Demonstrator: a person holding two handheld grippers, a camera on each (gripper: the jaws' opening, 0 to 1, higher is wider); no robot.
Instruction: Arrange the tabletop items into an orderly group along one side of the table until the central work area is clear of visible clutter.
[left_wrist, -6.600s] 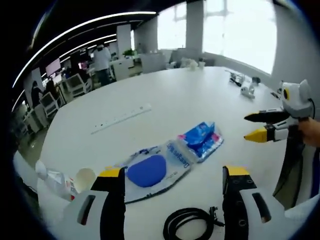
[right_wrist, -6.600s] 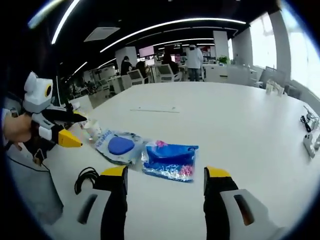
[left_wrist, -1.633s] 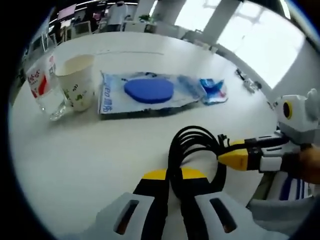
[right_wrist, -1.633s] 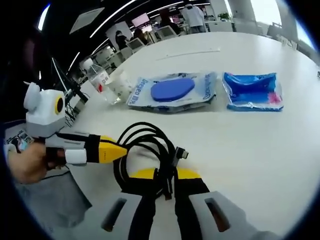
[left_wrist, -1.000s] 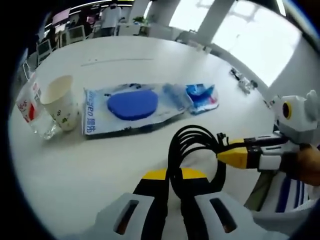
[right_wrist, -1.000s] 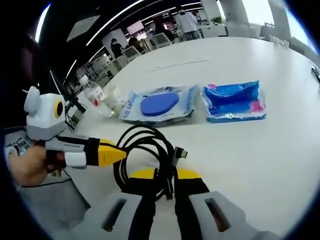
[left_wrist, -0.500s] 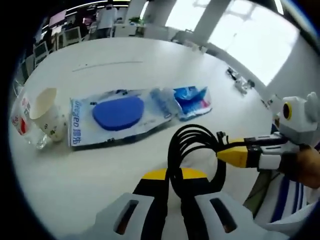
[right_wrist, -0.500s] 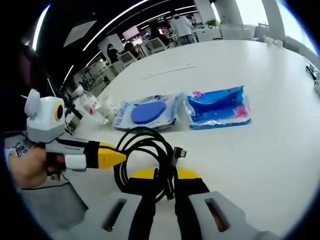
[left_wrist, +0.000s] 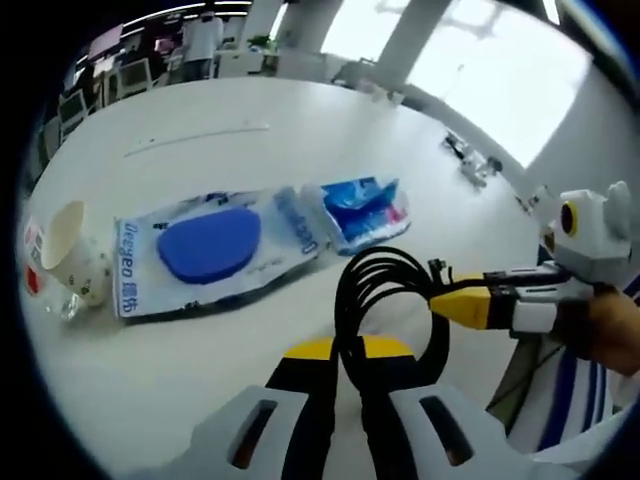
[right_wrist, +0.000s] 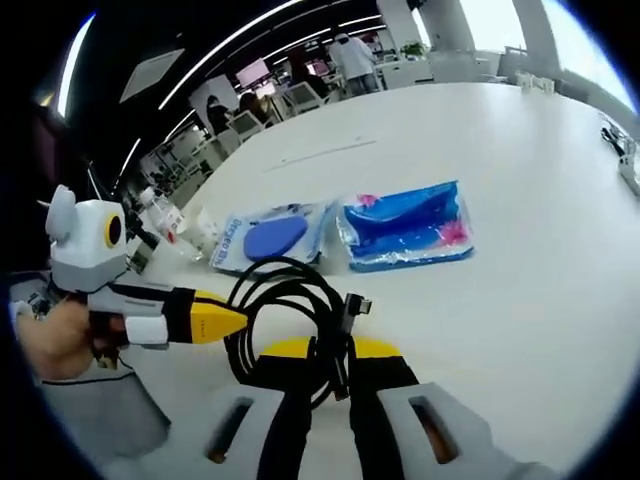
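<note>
Black cable (left_wrist: 385, 300), coiled, is pinched by both grippers at once. In the left gripper view, the left gripper (left_wrist: 345, 365) has its yellow-tipped jaws clenched on the coil at 6 o'clock, and the right gripper (left_wrist: 452, 301) comes in from 3 o'clock with its tips closed on the cable's plug end. In the right gripper view, the right gripper (right_wrist: 330, 362) grasps the cable (right_wrist: 290, 315) likewise. On the white table (left_wrist: 200, 110) lie a pouch (left_wrist: 210, 245) with a blue disc, a blue packet (left_wrist: 362, 210) just beside it, and a paper cup (left_wrist: 72, 250) at 9 o'clock.
</note>
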